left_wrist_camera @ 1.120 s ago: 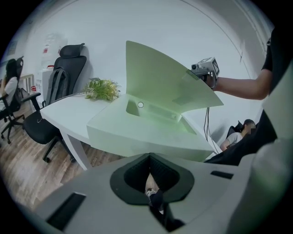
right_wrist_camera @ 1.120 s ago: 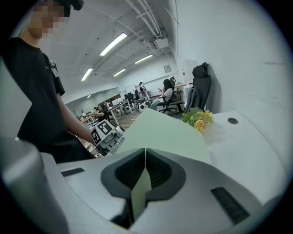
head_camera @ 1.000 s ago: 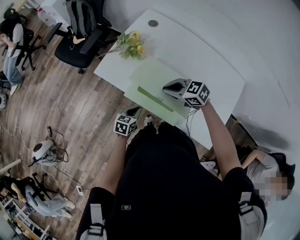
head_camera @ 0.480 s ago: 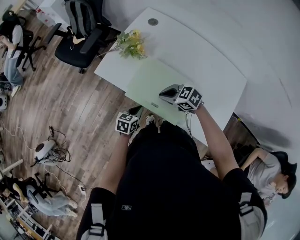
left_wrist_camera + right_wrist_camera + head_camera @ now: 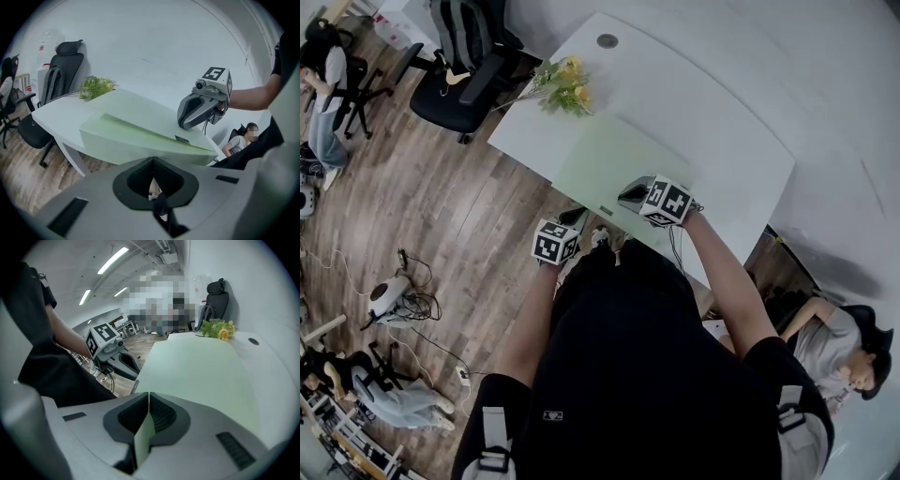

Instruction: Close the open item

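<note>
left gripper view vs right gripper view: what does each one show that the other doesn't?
Left gripper view only: the green box's front wall, and the right claw seen from outside, down at the lid. Right gripper view only: the lid's thin edge pinched in that claw, the left claw seen from outside, and the desk's round grommet. Both: the flowers, the black chair and the white desk.
</note>
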Demonstrator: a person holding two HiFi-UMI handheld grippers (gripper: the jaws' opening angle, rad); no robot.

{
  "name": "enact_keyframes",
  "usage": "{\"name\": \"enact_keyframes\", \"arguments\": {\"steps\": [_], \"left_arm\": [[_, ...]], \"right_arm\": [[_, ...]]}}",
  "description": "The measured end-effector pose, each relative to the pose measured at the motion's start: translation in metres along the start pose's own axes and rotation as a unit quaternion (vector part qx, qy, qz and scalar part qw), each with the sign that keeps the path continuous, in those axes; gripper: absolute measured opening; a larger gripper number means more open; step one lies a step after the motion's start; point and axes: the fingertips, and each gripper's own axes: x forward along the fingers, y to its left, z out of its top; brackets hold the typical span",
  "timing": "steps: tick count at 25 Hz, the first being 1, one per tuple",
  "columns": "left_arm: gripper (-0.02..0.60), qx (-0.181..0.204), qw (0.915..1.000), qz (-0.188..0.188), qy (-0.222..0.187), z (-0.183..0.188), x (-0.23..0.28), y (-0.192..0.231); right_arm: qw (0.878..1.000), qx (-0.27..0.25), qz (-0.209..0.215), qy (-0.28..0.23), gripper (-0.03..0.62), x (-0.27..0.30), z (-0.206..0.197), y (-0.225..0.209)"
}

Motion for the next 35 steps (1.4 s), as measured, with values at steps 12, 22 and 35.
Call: {"name": "enact_keyframes", "arguments": {"steps": [12, 22, 35], "left_arm": [[0.006, 0.024, 0.9995, -0.004, 0.020, 0.022, 0.022, -0.012], [0.006, 0.025, 0.9994, 0.000, 0.024, 0.026, 0.027, -0.012], [0.006, -0.005, 1.0000, -0.004, -0.006, 0.015, 0.008, -0.023]], "right_arm": [[0.999, 0.019, -0.047, 0.002, 0.008, -0.007, -0.024, -0.016], [0.995, 0.012, -0.102, -0.017, 0.008, -0.005, -0.030, -0.021], [0.992, -0.001, -0.105, -0.067, 0.009, -0.016, -0.024, -0.015]]}}
